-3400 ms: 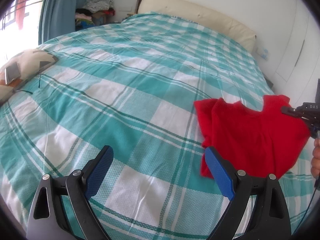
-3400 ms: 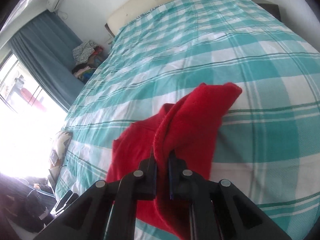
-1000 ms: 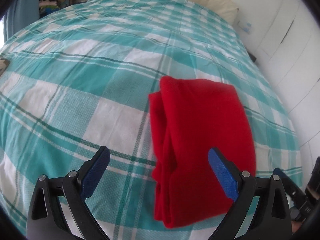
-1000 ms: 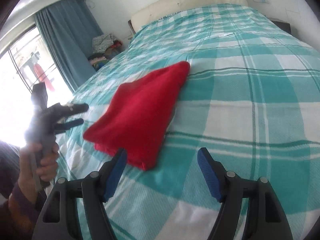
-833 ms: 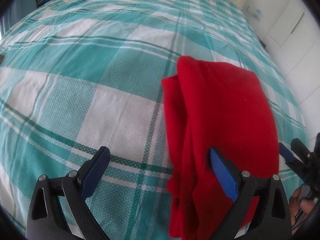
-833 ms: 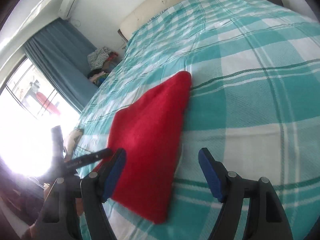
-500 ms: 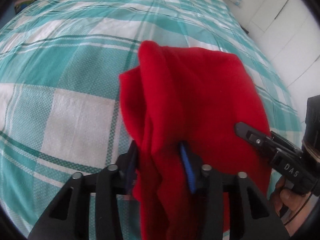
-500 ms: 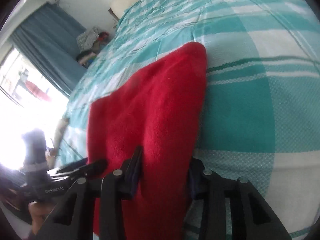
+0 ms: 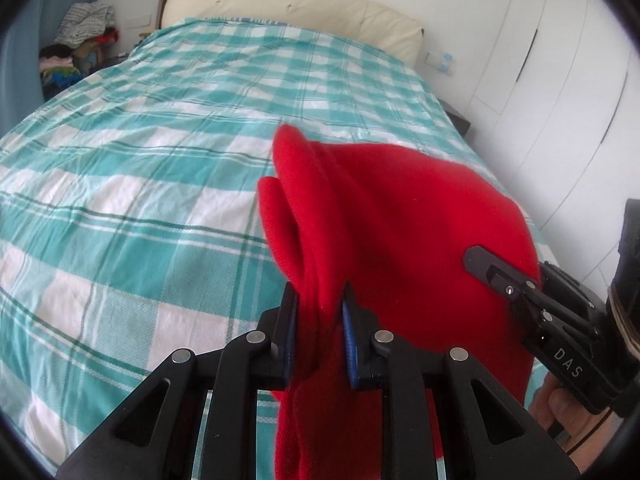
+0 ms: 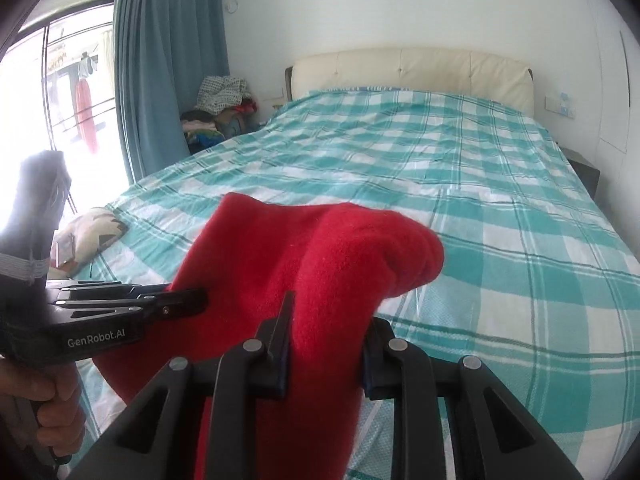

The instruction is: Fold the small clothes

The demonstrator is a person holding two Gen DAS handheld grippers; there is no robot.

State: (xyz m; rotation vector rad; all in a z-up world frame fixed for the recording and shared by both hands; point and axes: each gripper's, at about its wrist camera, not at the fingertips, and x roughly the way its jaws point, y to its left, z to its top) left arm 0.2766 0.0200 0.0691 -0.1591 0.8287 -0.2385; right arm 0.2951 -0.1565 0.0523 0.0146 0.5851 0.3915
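A red fleece garment [image 9: 400,232], folded over, is held up off the bed between both grippers. My left gripper [image 9: 318,320] is shut on its left edge, with thick folds bunched between the blue pads. My right gripper [image 10: 326,344] is shut on its right edge; it also shows in the left wrist view [image 9: 532,296] at the right. The left gripper shows in the right wrist view [image 10: 160,304] at the left, clamped on the cloth. The garment [image 10: 304,256] hangs down below both grippers, its lower part out of view.
The bed with a teal and white checked cover [image 9: 160,160] fills both views, cream headboard [image 10: 412,68] at the far end. A patterned cushion [image 10: 92,228] lies at the left edge. A clothes pile [image 10: 220,100] and blue curtain stand by the window. White wardrobes [image 9: 560,80] line the right.
Both grippers, open one second ago, moved in to the folded garment lying on the bed, closed on its two sides and lifted it off the cover.
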